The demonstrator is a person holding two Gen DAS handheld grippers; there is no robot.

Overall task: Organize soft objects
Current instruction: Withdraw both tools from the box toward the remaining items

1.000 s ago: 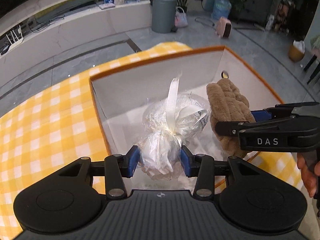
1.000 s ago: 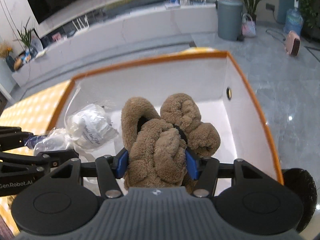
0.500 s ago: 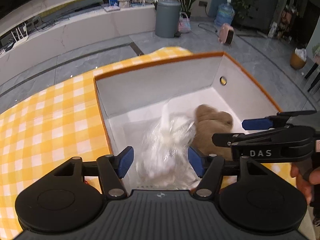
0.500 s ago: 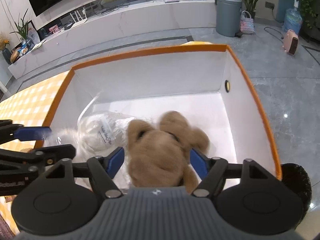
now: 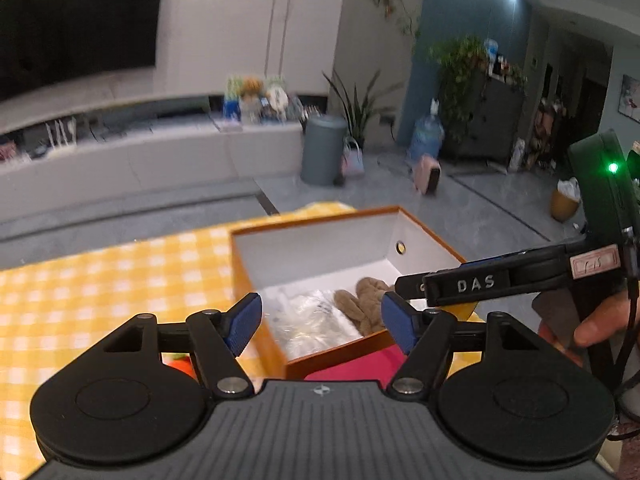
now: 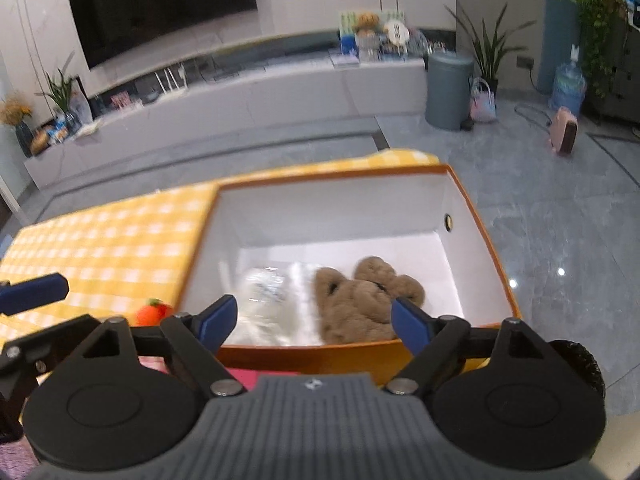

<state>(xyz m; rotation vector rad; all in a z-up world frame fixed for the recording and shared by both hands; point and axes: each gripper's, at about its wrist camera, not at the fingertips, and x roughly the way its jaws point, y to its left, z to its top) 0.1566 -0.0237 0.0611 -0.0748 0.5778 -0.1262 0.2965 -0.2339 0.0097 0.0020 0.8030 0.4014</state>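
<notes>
Bench: yellow checked cloth [image 6: 112, 248] under our orange box [image 6: 486, 240].
Box: brown plush [image 6: 360, 300] beside wrapped white bundle [image 6: 266, 300], touching.
Nearby: orange toy [image 6: 154, 311] beside box.
Left tool [image 5: 320, 316]: opening, empty.
Right tool [image 6: 314, 322]: opening, empty.

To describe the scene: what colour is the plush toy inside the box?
Brown; the plush toy shows best in the right wrist view.

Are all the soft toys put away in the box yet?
Two are: the brown plush and the plastic-wrapped white bundle lie side by side in the orange box. The left gripper and right gripper hold nothing, jaws opening. The small orange toy waits on the checked cloth.
</notes>
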